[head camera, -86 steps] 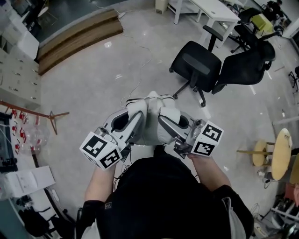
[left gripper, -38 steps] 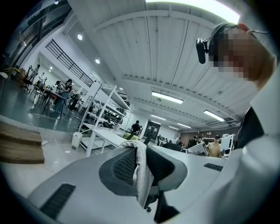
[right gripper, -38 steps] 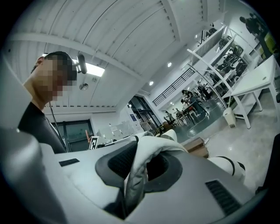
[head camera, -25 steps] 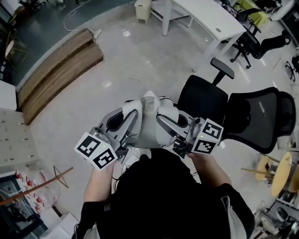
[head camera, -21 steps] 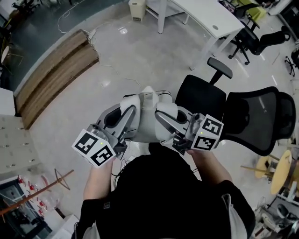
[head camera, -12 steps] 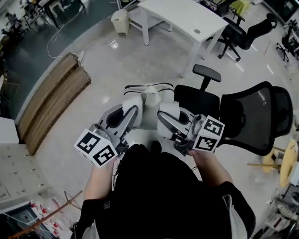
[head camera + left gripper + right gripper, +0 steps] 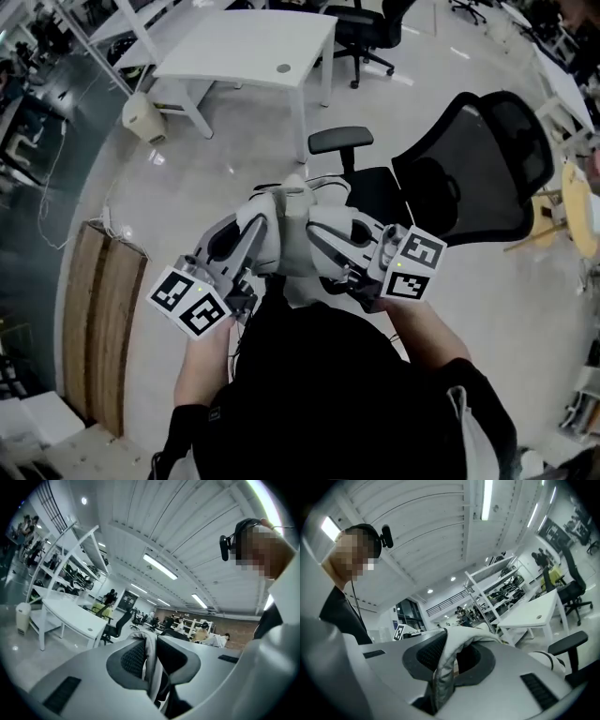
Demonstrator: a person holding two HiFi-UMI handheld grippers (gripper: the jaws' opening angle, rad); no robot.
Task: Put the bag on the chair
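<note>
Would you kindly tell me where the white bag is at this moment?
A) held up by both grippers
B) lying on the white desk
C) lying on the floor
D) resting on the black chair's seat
A: the left gripper and right gripper each clamp a strap of the bag, which is not yet on the chair.

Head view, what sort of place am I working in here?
Likely an open-plan office or lab: a white desk, a black mesh office chair, and open shelving racks behind.

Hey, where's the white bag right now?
The white bag hangs mid-frame in the head view, gripped by the left gripper and the right gripper, just short of the black chair at upper right.
</note>
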